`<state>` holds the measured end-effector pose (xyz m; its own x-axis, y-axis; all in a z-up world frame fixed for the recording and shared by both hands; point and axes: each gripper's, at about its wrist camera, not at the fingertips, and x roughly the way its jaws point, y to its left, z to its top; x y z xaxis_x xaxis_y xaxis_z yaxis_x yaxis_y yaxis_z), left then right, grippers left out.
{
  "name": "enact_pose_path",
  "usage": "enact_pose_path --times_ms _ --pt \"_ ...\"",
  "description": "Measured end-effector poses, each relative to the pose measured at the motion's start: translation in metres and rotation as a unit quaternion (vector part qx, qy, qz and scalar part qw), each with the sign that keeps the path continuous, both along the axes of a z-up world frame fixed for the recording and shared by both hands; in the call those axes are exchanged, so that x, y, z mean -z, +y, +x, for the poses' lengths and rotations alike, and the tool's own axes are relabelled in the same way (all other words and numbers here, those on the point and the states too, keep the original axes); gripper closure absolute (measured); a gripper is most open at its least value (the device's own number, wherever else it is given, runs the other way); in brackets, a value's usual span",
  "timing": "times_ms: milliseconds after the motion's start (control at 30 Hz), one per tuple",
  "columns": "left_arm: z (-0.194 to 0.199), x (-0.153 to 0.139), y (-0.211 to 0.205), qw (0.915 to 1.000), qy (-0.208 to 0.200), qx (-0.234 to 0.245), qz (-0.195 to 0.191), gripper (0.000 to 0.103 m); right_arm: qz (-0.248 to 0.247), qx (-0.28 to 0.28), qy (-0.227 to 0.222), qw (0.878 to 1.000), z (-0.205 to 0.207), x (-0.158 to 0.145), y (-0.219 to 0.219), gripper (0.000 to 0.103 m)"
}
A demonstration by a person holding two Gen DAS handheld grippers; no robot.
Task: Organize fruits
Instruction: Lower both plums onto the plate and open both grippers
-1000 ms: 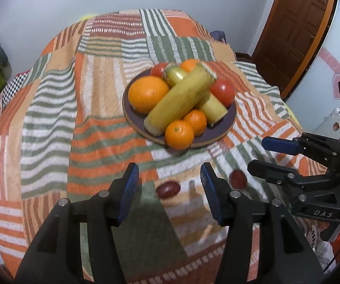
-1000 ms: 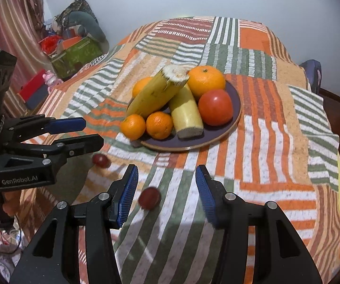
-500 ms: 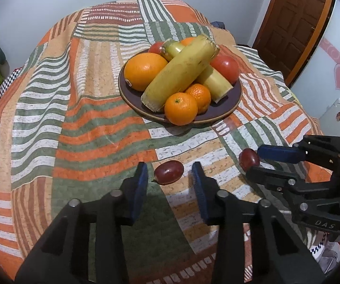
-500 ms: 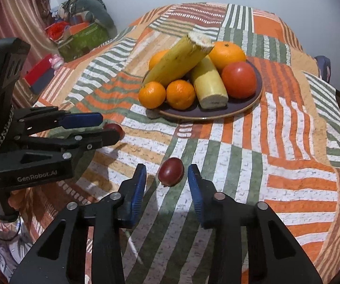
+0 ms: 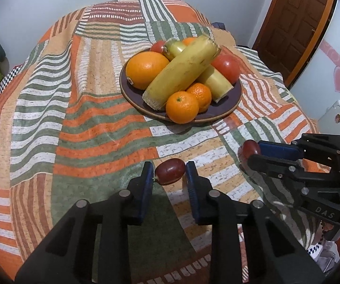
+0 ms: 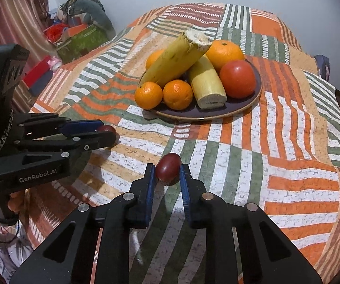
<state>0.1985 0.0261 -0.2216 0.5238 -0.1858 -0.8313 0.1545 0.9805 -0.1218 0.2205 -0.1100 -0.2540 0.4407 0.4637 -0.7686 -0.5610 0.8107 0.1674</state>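
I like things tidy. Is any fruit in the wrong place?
Yes. Two small dark red fruits sit off the plate, one pinched in the left gripper, the other in the right gripper. Everything else is piled on the plate.

Matt woven bedspread; glossy dark plate.
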Motion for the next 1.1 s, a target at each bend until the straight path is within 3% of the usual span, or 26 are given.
enact_pose_path --times_ms 467,767,1100 --pt "0.038 -0.045 0.003 0.9979 -0.064 -0.011 0.003 0.075 0.003 0.028 -0.046 0.999 0.023 -0.025 -0.015 0.084" --pt "0.086 -0.045 0.007 0.9975 -0.066 -0.019 -0.011 0.075 -0.001 0.047 -0.06 0.997 0.048 -0.026 -0.021 0.084" --pt "0.112 -0.036 0.005 0.9978 -0.061 -0.018 -0.017 0.075 0.0 0.048 -0.042 0.998 0.061 -0.009 -0.025 0.084"
